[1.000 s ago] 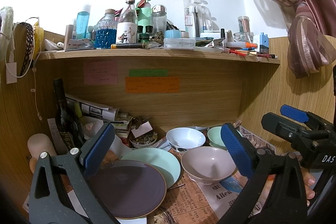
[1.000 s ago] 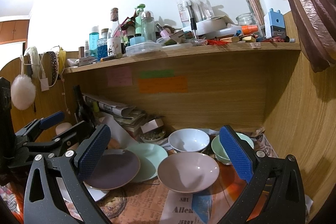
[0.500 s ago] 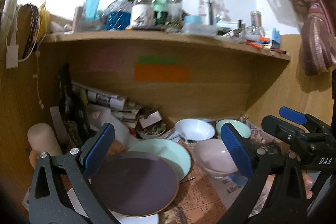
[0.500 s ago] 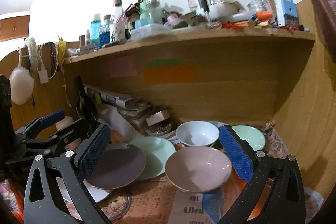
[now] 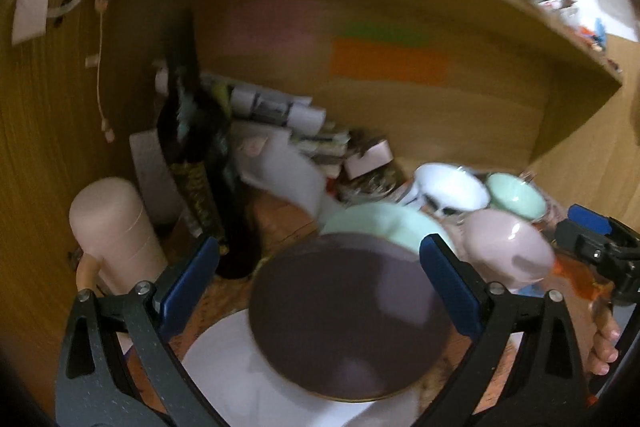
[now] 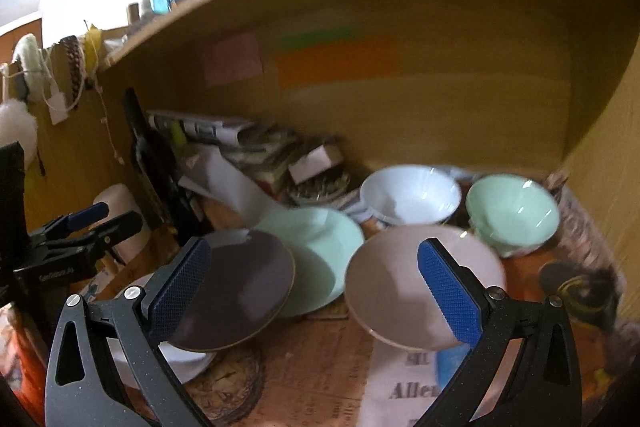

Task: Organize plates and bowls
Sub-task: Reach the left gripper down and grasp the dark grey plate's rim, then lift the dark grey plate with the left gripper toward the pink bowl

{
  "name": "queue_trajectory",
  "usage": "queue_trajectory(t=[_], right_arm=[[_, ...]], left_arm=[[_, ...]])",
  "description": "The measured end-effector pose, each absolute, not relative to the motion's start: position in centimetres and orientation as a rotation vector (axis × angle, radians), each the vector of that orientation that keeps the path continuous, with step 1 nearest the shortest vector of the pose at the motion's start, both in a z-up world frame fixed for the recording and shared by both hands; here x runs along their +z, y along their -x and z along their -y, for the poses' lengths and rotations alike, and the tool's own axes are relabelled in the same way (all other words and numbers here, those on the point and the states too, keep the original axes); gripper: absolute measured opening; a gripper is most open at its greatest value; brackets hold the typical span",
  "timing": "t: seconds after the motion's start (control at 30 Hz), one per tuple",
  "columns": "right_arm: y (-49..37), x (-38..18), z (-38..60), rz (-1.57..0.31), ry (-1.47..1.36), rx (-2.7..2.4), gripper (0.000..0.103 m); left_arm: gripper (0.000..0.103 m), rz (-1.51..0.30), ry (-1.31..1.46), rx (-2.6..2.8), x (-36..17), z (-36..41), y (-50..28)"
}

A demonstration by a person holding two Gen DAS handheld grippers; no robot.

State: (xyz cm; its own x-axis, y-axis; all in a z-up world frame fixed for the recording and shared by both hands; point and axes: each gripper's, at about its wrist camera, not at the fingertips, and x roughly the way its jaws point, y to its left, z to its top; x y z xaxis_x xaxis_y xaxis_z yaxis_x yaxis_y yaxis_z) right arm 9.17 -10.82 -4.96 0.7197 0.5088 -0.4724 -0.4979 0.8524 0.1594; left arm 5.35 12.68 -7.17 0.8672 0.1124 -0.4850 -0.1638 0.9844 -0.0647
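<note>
Your left hand-held gripper (image 5: 318, 281) is tipped down with jaws wide apart, the dark purple plate (image 5: 348, 315) right beneath them. Your right hand-held gripper (image 6: 314, 291) is spread apart too, empty, pink bowl (image 6: 416, 287) just ahead under its right finger

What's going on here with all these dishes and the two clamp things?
A person is sorting dishes in a cluttered wooden nook, holding a claw in each hand. The left claw hangs open over the dark purple plate, which overlaps a mint plate. The right claw is open near the pink bowl. Neither grips anything yet. A white bowl and mint bowl sit behind.
</note>
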Motion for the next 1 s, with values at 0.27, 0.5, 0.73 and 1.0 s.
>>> queue_trajectory(t=[0.27,0.5,0.73,1.0], right_arm=[[-10.6,-7.8,8.1,-0.631,0.037,0.554,0.086],[-11.8,-10.3,6.3,-0.746,0.041,0.586,0.069],[-13.2,-12.2,5.1,-0.841,0.024,0.605,0.047],[-14.1,-13.1,4.8,-0.889,0.010,0.612,0.037]], left_arm=[[0.077,-0.653,0.125,0.151,-10.6,-16.4,-7.3],[0.055,-0.769,0.154,0.130,-13.3,-18.7,-8.8],[0.035,-0.844,0.200,0.070,-14.9,-19.9,-10.1],[0.030,-0.888,0.203,0.024,-15.2,-19.6,-11.0]])
